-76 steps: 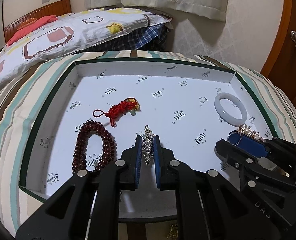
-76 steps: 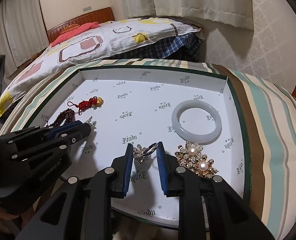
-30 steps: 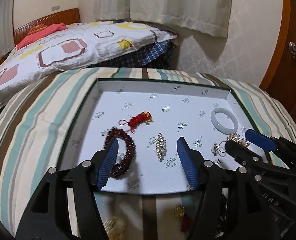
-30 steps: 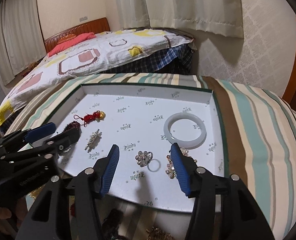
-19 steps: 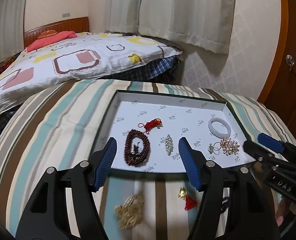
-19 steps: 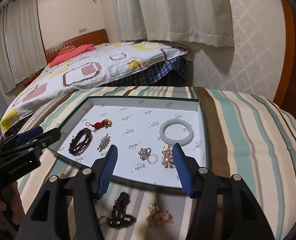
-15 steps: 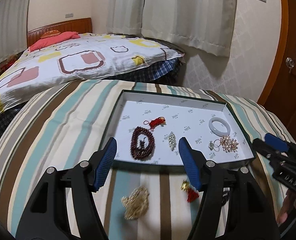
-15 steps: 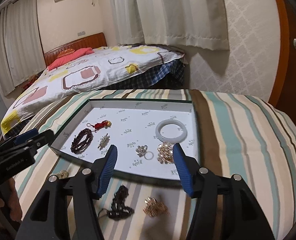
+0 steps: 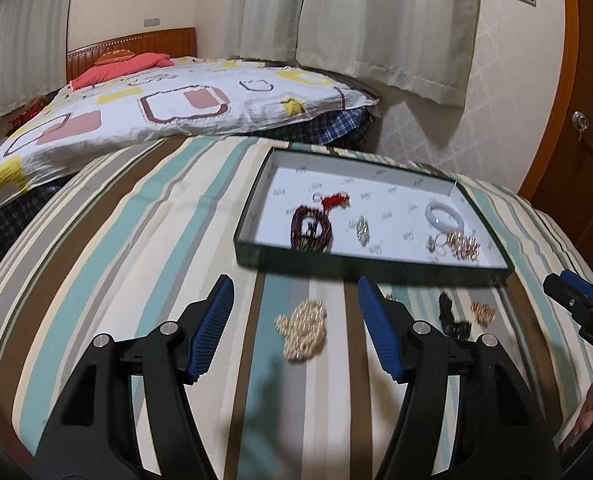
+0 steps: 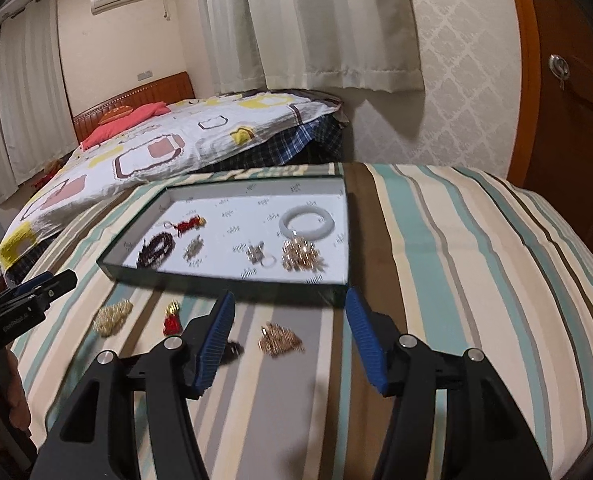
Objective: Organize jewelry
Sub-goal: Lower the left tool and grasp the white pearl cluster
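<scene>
Both the left gripper and right gripper hover half-spread and empty over the striped bedspread; the jewelry tray lies beyond, a gold chain loose before it

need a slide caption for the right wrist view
Open right gripper hovers over loose gold jewelry on the striped bedspread, before the half-filled tray.
</scene>
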